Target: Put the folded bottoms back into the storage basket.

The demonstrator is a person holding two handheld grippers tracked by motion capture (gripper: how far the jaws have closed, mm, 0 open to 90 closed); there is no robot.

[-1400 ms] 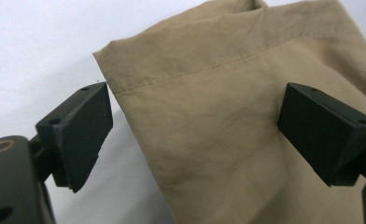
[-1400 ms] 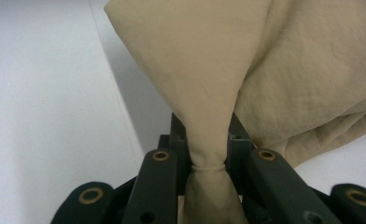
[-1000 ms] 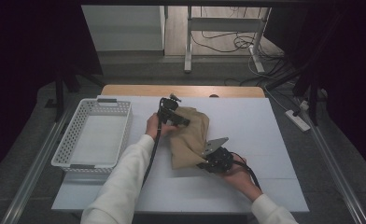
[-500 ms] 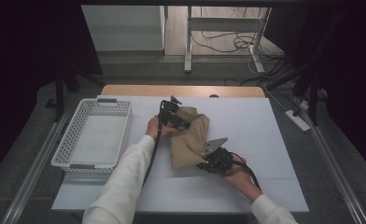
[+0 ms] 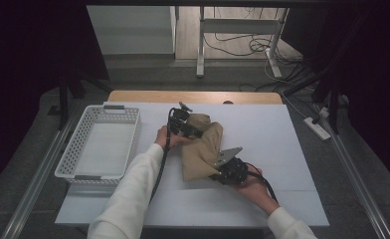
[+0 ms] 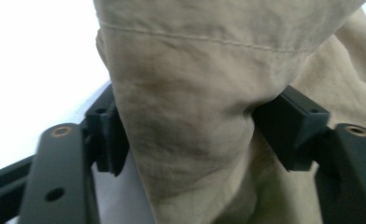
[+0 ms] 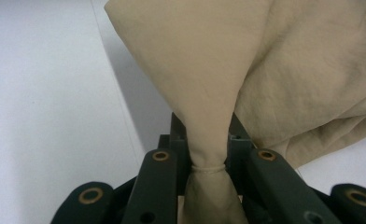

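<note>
Clamping the tan cloth [image 5: 200, 149], both the left gripper [image 5: 183, 124], just closing, and right gripper [image 5: 222, 171]; basket [image 5: 73, 159] sits left.

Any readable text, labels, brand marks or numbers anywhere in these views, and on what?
None. The tan cloth shows a plain stitched hem and no tag or print in either gripper view. The white basket, the white table cover, the left gripper and the right gripper carry no legible marking. The power strip on the floor is too small to read.
</note>
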